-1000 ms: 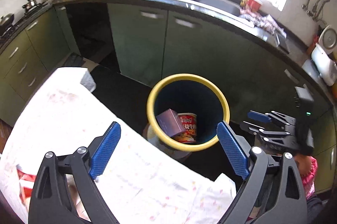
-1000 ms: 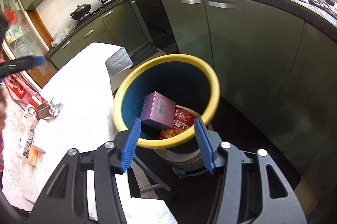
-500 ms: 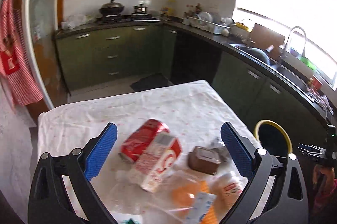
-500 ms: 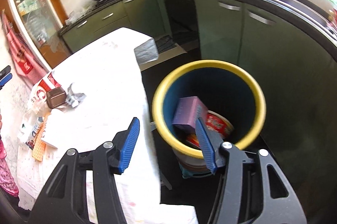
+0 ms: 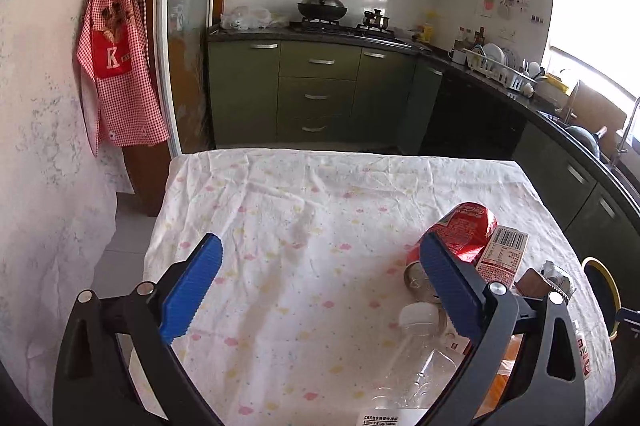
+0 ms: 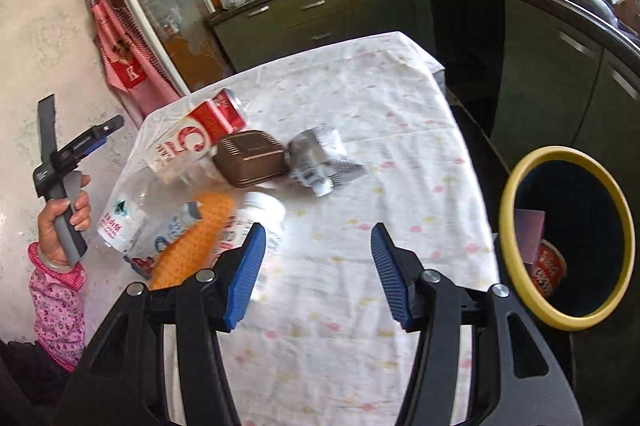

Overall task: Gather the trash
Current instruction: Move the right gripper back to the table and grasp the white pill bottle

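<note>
Right wrist view shows the trash lying in a loose heap on the white tablecloth [image 6: 360,129], at the side of the table far from the yellow-rimmed bin [image 6: 508,193]. In the heap, a red drink can [image 6: 218,115] lies on its side next to a red and white carton [image 6: 182,147]. A brown plastic box [image 6: 250,157] sits just beside the carton, and a crumpled silver wrapper [image 6: 320,155] touches the box on the side toward the bin. Nearer to the camera lie a clear plastic bottle [image 6: 132,214], an orange packet [image 6: 192,238] and a white tub [image 6: 260,214], all a little blurred. The bin stands on the floor beside the table edge; inside it I see a purple box [image 6: 530,230] and a red noodle cup [image 6: 550,268].

The right gripper [image 6: 318,274] hangs over bare cloth between the heap and the bin, its blue pads [image 6: 244,278] spread apart with nothing between them. The left gripper [image 5: 320,286] is spread wide as well and holds nothing; in its own view the can and the carton lie behind its right pad. From the right wrist view a hand [image 6: 64,222] in a pink flowered sleeve [image 6: 58,310] grips its handle, away from the table, against the pale wall. A red checked apron [image 5: 116,65] hangs on that wall, and green kitchen cabinets [image 5: 316,93] stand beyond the table.
</note>
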Action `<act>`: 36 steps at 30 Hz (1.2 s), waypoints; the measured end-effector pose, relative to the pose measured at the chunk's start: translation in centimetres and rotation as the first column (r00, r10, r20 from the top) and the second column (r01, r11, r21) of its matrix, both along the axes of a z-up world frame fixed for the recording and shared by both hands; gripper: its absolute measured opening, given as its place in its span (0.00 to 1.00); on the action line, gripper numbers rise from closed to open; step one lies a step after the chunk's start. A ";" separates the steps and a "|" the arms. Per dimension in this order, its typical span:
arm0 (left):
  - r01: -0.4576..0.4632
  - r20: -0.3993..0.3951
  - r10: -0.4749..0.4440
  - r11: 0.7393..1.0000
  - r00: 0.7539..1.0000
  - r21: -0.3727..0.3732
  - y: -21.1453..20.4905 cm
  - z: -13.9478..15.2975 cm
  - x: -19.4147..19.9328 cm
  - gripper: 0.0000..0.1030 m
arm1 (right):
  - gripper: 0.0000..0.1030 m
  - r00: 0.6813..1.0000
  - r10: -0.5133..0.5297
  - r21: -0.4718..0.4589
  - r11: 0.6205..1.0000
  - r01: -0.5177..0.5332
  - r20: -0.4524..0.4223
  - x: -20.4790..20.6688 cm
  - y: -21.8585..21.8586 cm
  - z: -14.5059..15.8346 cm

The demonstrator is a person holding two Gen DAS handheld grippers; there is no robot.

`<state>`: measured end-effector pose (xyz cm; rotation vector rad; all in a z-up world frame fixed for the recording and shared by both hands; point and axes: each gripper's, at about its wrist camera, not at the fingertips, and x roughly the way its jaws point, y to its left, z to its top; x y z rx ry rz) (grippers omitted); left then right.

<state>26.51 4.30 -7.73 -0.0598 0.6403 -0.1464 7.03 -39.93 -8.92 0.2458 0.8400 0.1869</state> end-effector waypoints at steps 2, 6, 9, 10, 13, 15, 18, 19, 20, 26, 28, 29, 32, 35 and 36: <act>0.009 0.001 -0.009 1.000 1.000 0.001 -0.2 0.0 -0.1 0.95 | 0.51 0.999 0.033 0.006 0.999 -0.033 0.009 -0.4 2.2 -0.2; 0.027 0.019 -0.028 1.000 0.999 0.009 -0.8 0.7 -0.8 0.95 | 0.53 0.998 0.061 -0.042 0.997 -0.060 0.018 -0.7 5.8 -1.0; 0.039 0.020 -0.039 0.999 0.999 0.002 -0.9 1.0 -0.9 0.95 | 0.54 0.999 0.051 -0.067 0.996 -0.050 0.005 -0.5 7.2 -2.3; 0.041 0.019 -0.040 0.999 0.999 -0.001 -1.0 1.0 -1.0 0.95 | 0.54 0.999 0.037 -0.090 0.995 -0.037 0.000 -0.4 7.6 -2.7; 0.051 0.015 -0.051 0.999 0.999 0.001 -1.2 1.0 -1.2 0.95 | 0.54 1.000 0.017 -0.130 0.991 -0.018 -0.010 0.0 8.4 -3.9; 0.056 0.015 -0.056 0.998 0.998 0.004 -1.4 0.9 -1.4 0.95 | 0.54 1.000 0.005 -0.139 0.990 -0.005 -0.005 0.1 8.6 -4.3; 0.067 0.014 -0.067 0.998 0.998 0.003 -1.5 1.1 -1.4 0.95 | 0.54 1.000 -0.006 -0.154 0.988 0.005 -0.003 0.2 8.6 -4.6; 0.070 0.015 -0.070 0.998 0.997 0.005 -1.6 1.1 -1.5 0.95 | 0.54 1.000 -0.005 -0.153 0.988 0.004 -0.006 0.2 8.8 -4.7; 0.072 0.016 -0.072 0.997 0.997 0.007 -1.7 1.1 -1.5 0.95 | 0.54 1.000 -0.007 -0.152 0.988 0.006 -0.007 0.2 8.7 -4.7; 0.084 0.020 -0.084 0.996 0.996 0.013 -2.0 1.3 -1.7 0.95 | 0.47 1.000 -0.006 -0.165 0.986 0.006 0.001 0.0 8.7 -4.7; 0.087 0.018 -0.087 0.996 0.996 0.016 -2.1 1.2 -1.7 0.95 | 0.47 1.000 -0.004 -0.158 0.987 0.005 0.006 -0.1 8.4 -4.5; 0.088 0.017 -0.088 0.996 0.996 0.016 -2.1 1.1 -1.7 0.95 | 0.47 1.000 0.000 -0.162 0.987 0.001 0.007 -0.2 8.5 -4.4; 0.091 0.015 -0.091 0.996 0.996 0.020 -2.2 1.1 -1.7 0.95 | 0.47 1.000 0.007 -0.167 0.986 -0.004 0.016 -0.3 8.3 -4.0; 0.092 0.013 -0.093 0.996 0.996 0.017 -2.3 1.1 -1.7 0.95 | 0.47 1.000 0.009 -0.172 0.985 -0.004 0.025 -0.6 8.1 -3.5; 0.092 0.013 -0.092 0.996 0.996 0.017 -2.2 1.1 -1.6 0.95 | 0.46 1.000 0.009 -0.170 0.985 -0.004 0.028 -0.7 7.9 -3.3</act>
